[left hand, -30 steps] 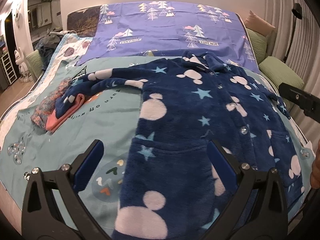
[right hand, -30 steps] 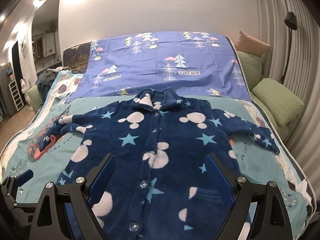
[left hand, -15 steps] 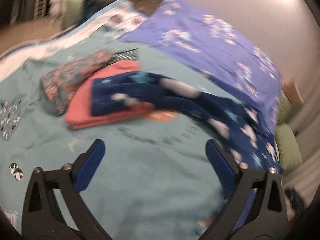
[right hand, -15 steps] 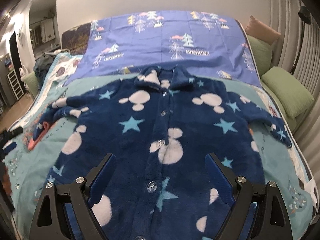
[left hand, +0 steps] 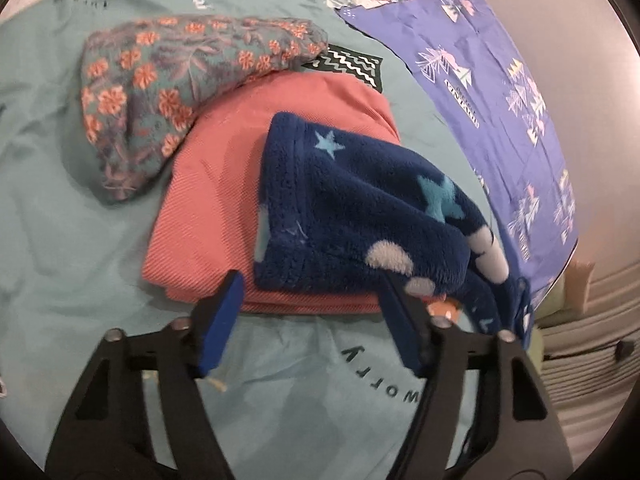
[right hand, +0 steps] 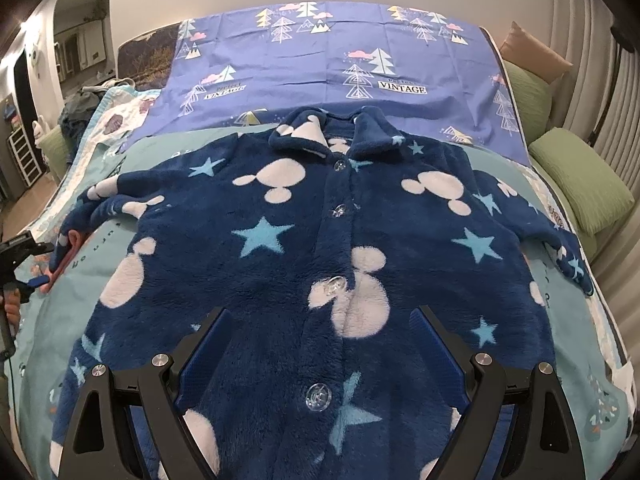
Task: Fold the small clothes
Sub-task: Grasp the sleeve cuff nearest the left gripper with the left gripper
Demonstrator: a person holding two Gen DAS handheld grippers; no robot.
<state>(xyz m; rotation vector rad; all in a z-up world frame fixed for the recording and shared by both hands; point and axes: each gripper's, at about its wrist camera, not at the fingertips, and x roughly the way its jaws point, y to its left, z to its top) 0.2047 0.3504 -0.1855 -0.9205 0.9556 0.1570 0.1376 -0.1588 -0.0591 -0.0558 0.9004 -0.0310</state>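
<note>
A navy fleece jacket (right hand: 320,248) with stars and white mouse heads lies flat and buttoned on the teal bedsheet (right hand: 48,364), collar far. Its left sleeve cuff (left hand: 320,216) rests on a folded coral garment (left hand: 208,208). My left gripper (left hand: 310,292) is open, its tips at the near edge of the cuff, not touching it. It also shows at the left edge of the right wrist view (right hand: 24,264). My right gripper (right hand: 324,316) is open above the jacket's lower front.
A folded floral garment (left hand: 160,92) lies beside the coral one. A purple tree-print sheet (right hand: 340,68) covers the bed's far end. Green pillows (right hand: 580,180) sit at the right. The bed's left edge drops to the floor.
My left gripper swung left from over the jacket's body and closed in on the sleeve cuff on the coral garment. My right gripper moved forward and lower over the jacket.
</note>
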